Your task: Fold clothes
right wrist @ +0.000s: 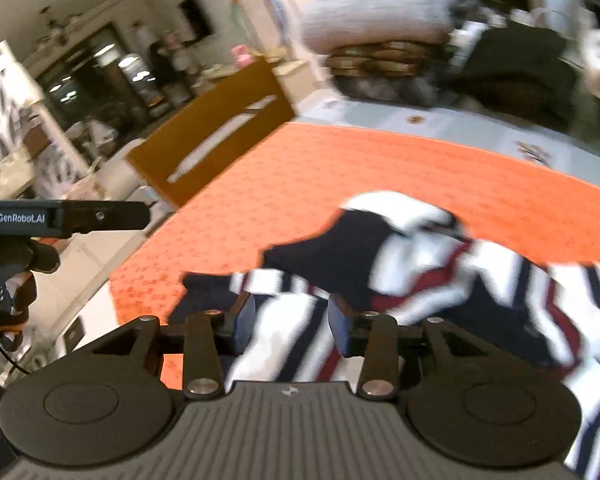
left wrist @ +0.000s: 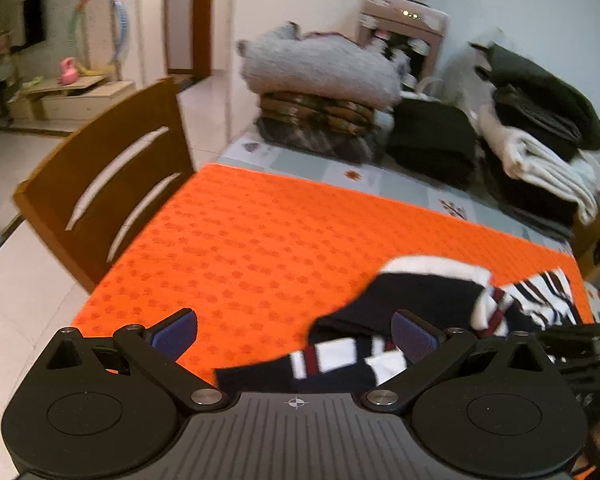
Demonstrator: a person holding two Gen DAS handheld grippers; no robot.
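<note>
The left gripper (left wrist: 294,338) holds its fingers spread wide over the orange cloth (left wrist: 260,232) on the surface, nothing between them. The right gripper (right wrist: 292,320) has its fingers partly apart above the striped garment (right wrist: 440,280), not pinching it. The garment lies crumpled toward 4 o'clock in the left view. Only the right view shows a gloved hand (right wrist: 16,272) at 9 o'clock; folded stacks (left wrist: 324,92) sit at 12 o'clock.

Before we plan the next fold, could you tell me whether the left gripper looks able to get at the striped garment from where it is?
Probably yes. The left gripper is open, and the striped garment lies on the orange cloth right by its fingertips, with nothing between them. The right gripper hovers over another part of it.
</note>
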